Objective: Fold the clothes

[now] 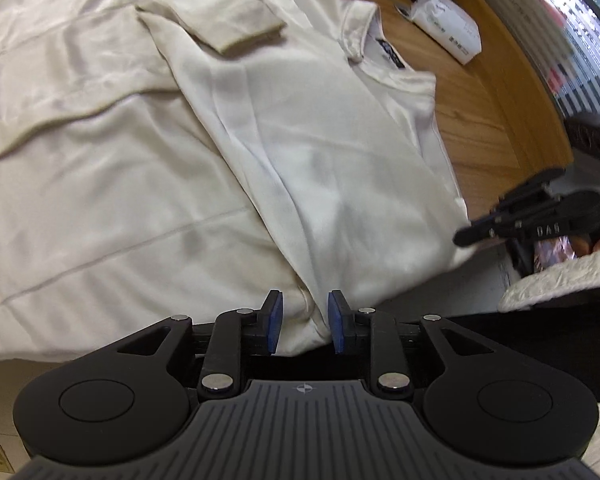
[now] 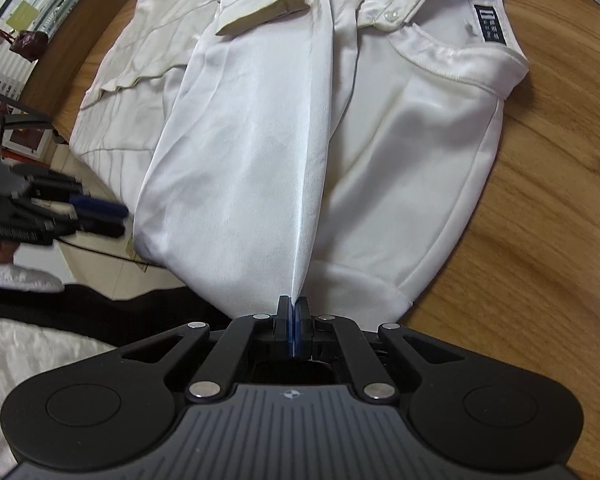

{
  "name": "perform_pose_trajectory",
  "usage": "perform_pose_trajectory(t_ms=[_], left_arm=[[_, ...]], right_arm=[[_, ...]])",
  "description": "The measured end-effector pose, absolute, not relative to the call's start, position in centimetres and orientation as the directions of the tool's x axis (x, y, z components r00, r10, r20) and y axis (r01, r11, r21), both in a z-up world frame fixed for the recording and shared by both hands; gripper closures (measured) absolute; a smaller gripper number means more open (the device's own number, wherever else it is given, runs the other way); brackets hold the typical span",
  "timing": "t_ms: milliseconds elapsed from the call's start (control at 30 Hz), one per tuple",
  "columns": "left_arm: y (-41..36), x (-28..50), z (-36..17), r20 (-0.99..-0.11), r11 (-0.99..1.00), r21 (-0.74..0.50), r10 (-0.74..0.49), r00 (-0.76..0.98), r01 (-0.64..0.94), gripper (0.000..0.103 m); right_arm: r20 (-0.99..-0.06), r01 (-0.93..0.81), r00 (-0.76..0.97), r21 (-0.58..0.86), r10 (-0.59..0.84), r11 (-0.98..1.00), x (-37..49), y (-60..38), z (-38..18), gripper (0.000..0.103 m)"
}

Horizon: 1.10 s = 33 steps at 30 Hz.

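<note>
White shirt spread on wooden table, ahead of both tongs. Right gripper pinches a raised fold of its hem. Left gripper gapes, fabric edge between its pads.

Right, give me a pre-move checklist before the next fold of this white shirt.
1. Right claw shut on the shirt hem: ok, fabric pulled taut.
2. Left claw gripping: not ok, open with the hem between its pads.
3. Sleeve cuff folded onto the body: ok.
4. Collar flat on the table: ok.
5. White packet clear of the shirt: ok.
</note>
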<state>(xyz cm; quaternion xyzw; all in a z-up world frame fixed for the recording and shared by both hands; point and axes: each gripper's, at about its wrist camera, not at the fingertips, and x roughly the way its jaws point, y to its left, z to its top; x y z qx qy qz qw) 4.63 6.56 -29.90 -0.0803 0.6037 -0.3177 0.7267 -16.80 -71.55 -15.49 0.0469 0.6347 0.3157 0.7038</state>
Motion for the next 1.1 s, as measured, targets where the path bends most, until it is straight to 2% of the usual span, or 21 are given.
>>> perform_pose_trajectory(t_ms=[200, 267, 400, 467, 667, 1000, 1067, 1100], left_arm=[[6.9, 8.8, -28.2, -0.827, 0.800, -0.449, -0.540, 0.154, 0.397, 0.064], [6.5, 10.0, -27.9, -0.826, 0.792, -0.436, -0.540, 0.159, 0.426, 0.062], [6.2, 12.6, -27.7, -0.821, 0.773, -0.425, -0.548, 0.158, 0.471, 0.060], [5.7, 14.3, -28.1, -0.822, 0.769, -0.422, -0.548, 0.154, 0.481, 0.060], [4.8, 17.8, -29.7, -0.829, 0.783, -0.424, -0.538, 0.155, 0.455, 0.060], [3.4, 21.3, -32.3, -0.809, 0.773, -0.513, -0.581, 0.091, 0.374, 0.060], [3.4, 21.8, -33.1, -0.804, 0.769, -0.532, -0.591, 0.074, 0.355, 0.062], [3.5, 22.0, -33.5, -0.800, 0.767, -0.548, -0.597, 0.062, 0.333, 0.067]], right_arm=[[-0.870, -0.356, -0.016, 0.466, 0.494, 0.810, -17.7, -71.6, -15.8, 0.102], [-0.872, -0.342, -0.009, 0.462, 0.489, 0.818, -17.9, -71.6, -15.7, 0.097], [-0.884, -0.305, 0.025, 0.439, 0.468, 0.845, -18.3, -71.6, -15.4, 0.096], [-0.890, -0.279, 0.064, 0.418, 0.452, 0.864, -18.4, -71.6, -15.0, 0.085], [-0.893, -0.194, 0.167, 0.386, 0.418, 0.902, -17.6, -71.7, -13.5, 0.074], [-0.894, -0.114, 0.273, 0.337, 0.356, 0.935, -16.4, -70.5, -11.7, 0.071], [-0.892, -0.104, 0.281, 0.337, 0.353, 0.936, -16.4, -70.3, -11.5, 0.071], [-0.892, -0.101, 0.284, 0.337, 0.352, 0.936, -16.4, -70.1, -11.4, 0.071]])
